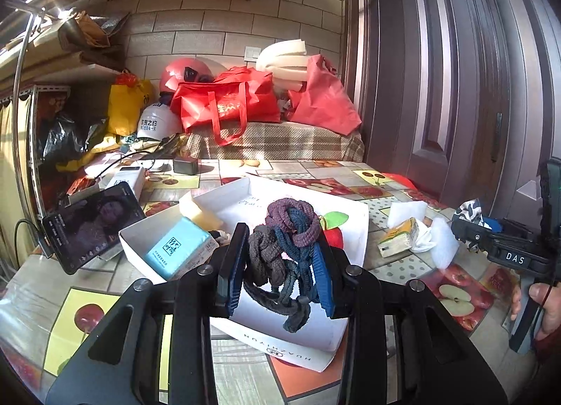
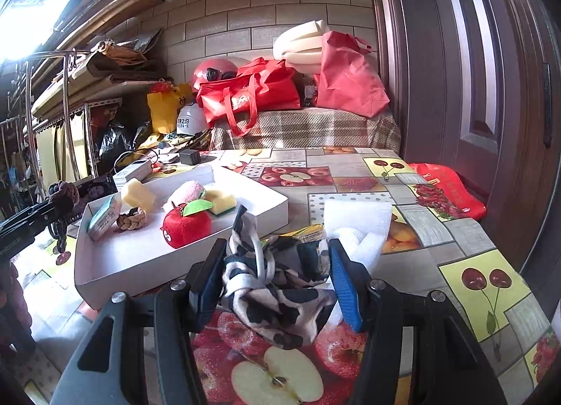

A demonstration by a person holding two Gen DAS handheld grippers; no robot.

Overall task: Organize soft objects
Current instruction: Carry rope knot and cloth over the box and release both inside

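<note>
My left tool (image 1: 280,264) is clamped on a bunch of hair ties (image 1: 285,240), purple, navy and grey loops bulging up between the blue pads and dangling below them. It sits over the near edge of the white tray (image 1: 354,226).

My right tool (image 2: 277,278) is pinched on a black-and-white scarf (image 2: 277,285), jaws partly apart with the cloth bunched between the pads and hanging down. It's over the counter (image 2: 473,229), just right of the tray's near corner. From the left wrist view I see this tool at far right with the scarf sticking out of it and a hand (image 1: 547,306) on its grip.

In the tray, from the right wrist view: a red plush apple (image 2: 186,226) near the middle, a blue tissue pack (image 2: 103,217) leaning on the left wall, a braided tie (image 2: 131,219) next to it, a yellow sponge (image 2: 136,194) behind, a pink puff (image 2: 186,193) and a green-yellow scrub sponge (image 2: 222,201) behind the apple.

On the counter right of the tray: white foam sheet (image 2: 357,219), a yellow packet (image 1: 399,236) beside it. A phone (image 1: 91,222) stands propped left of the tray. Red bags (image 1: 228,100) piled on the plaid bench behind.
</note>
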